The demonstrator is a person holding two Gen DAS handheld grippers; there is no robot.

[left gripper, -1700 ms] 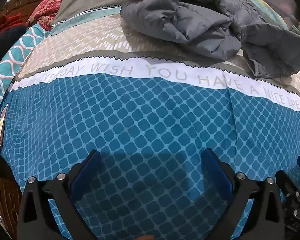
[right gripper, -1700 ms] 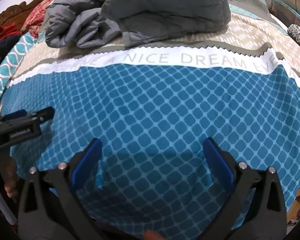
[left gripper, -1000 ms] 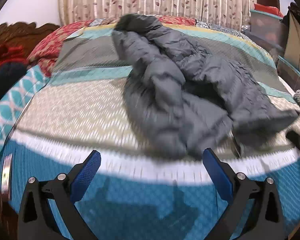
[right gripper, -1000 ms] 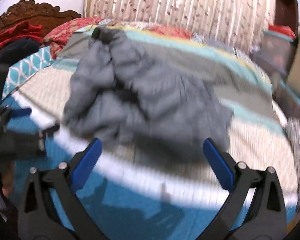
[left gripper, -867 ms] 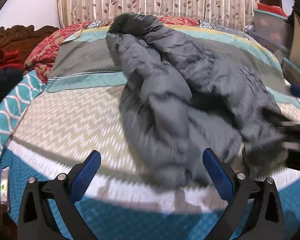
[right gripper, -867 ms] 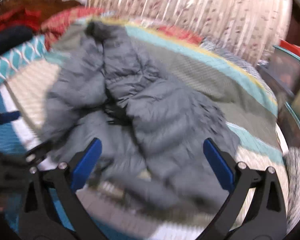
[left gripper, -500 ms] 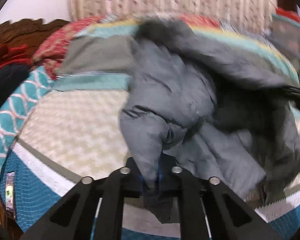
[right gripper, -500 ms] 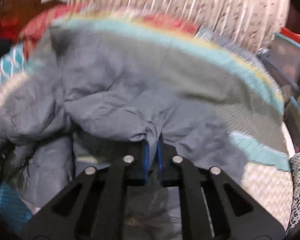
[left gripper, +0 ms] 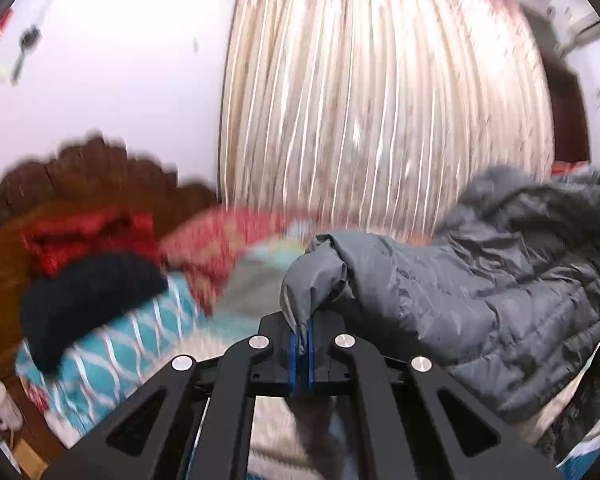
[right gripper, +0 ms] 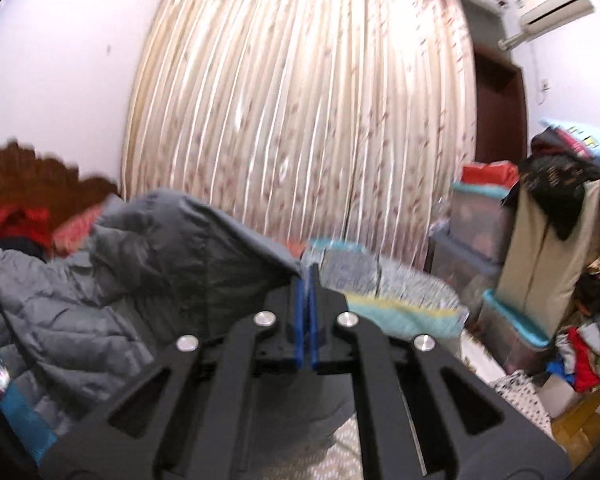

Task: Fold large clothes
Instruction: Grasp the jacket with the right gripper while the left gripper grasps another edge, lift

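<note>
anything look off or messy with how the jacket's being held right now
Nothing damaged or spilled. The grey puffer jacket is bunched, not spread flat: the left gripper pinches a crumpled end, the right gripper an edge, and the fabric between them sags in folds. Both views are motion-blurred.

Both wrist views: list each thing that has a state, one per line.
Left gripper: shut on jacket.
Right gripper: shut on jacket.
Jacket: held by both grippers, crumpled, unfolded.
Curtain: drawn closed.
</note>
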